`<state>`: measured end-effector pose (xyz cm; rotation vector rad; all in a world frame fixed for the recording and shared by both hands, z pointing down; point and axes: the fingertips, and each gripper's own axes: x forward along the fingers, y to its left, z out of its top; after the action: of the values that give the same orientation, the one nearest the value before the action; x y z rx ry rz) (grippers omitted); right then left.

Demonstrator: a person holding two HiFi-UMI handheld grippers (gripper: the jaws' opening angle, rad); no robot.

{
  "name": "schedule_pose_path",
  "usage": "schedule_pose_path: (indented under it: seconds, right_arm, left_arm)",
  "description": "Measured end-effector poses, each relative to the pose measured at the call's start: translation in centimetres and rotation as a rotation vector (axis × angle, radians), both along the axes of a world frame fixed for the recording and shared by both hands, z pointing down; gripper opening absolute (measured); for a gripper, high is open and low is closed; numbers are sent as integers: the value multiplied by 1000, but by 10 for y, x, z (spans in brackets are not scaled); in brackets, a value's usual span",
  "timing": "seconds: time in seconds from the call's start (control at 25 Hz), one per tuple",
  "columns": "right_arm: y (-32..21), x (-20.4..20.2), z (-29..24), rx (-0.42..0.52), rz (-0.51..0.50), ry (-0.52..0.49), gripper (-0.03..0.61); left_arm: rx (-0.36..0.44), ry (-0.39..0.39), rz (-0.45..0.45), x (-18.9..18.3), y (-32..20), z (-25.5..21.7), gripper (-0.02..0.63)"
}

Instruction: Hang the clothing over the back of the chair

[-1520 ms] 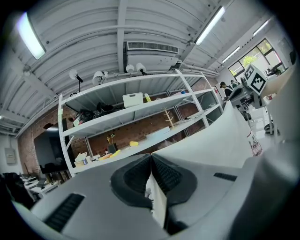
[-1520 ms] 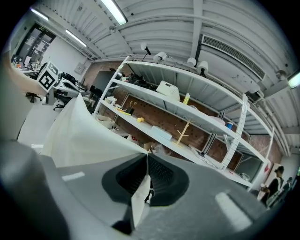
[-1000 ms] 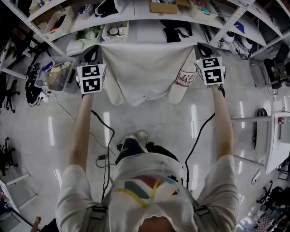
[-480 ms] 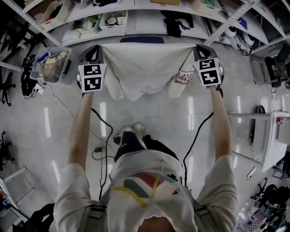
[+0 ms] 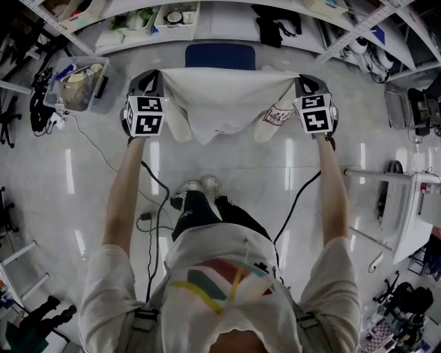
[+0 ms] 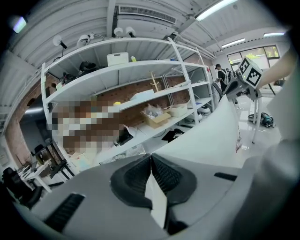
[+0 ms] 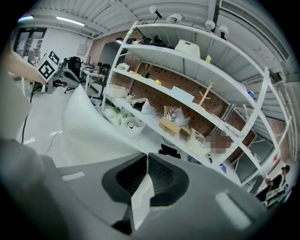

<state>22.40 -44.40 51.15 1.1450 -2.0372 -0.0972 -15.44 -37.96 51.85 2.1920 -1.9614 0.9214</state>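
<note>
In front of the blue chair [image 5: 220, 55], the white clothing [image 5: 224, 103] hangs spread between both grippers. The left gripper [image 5: 150, 77] is clamped on one top corner, and the right gripper [image 5: 303, 83] on the other.

The head view looks steeply down from above the person, along both outstretched arms to the left gripper [image 5: 147, 81] and the right gripper [image 5: 308, 84]. The floor [image 5: 227, 165] lies beneath and the shelves [image 5: 227, 21] run along the top edge. Each gripper view sits very close behind its own jaws and faces along them toward those shelves and the ceiling. All three views share the white cloth [image 5: 227, 96], and each gripper view catches the other gripper near its edge.
</note>
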Motion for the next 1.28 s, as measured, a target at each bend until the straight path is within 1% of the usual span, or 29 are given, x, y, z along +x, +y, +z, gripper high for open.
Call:
schedule_pose_path:
  seconds: [0.12, 0.24, 0.36, 0.6, 1.04, 1.28]
  right_arm:
    - [1, 0, 15, -13, 3, 9, 14]
    - [3, 2, 28, -37, 18, 6, 14]
    - [5, 2, 37, -58, 25, 5, 14]
    - [8, 0, 54, -93, 9, 25, 12]
    - [14, -6, 71, -132, -32, 62, 14]
    - [19, -5, 86, -166, -26, 67, 14]
  left_arm:
    - [-35, -12, 12, 1, 6, 16, 18]
    - [-62, 1, 16, 2, 11, 27, 15]
    - [-77, -2, 22, 2, 15, 35, 14]
    - [-108, 3, 10, 2, 21, 51, 14]
    - [-167, -10, 7, 0, 34, 80, 14]
    - [-202, -7, 4, 1, 42, 96, 14]
